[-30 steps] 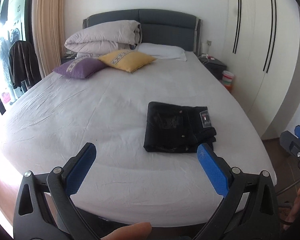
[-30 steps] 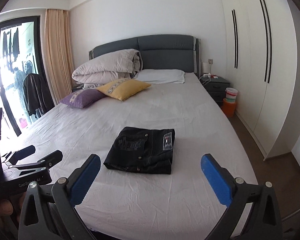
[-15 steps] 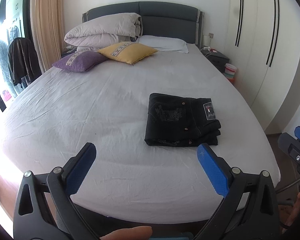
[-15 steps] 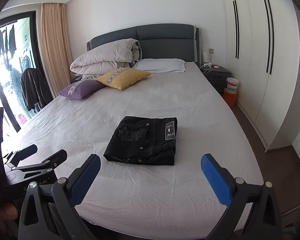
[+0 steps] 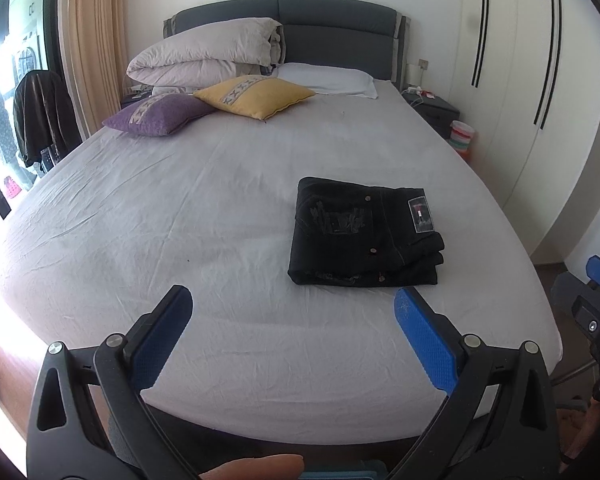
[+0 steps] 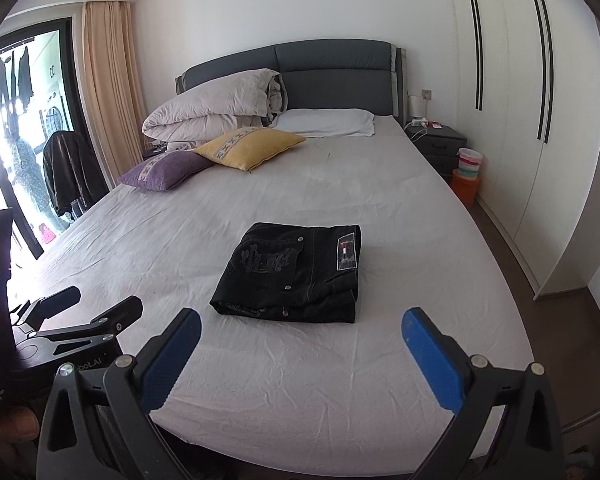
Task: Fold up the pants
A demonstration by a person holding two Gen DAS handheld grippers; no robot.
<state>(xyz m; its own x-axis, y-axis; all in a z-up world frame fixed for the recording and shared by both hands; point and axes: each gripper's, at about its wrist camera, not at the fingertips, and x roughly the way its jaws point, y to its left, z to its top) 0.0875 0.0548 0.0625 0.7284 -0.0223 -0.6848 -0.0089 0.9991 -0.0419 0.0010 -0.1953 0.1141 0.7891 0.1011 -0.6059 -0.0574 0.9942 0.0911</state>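
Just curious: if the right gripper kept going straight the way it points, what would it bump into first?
Probably the folded pants on the bed. The open right gripper points over the bed's near edge at them; depth is hard to judge.

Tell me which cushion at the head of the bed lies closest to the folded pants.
The yellow cushion: it lies nearer the black folded pants than the purple cushion beside it and the white pillow behind.
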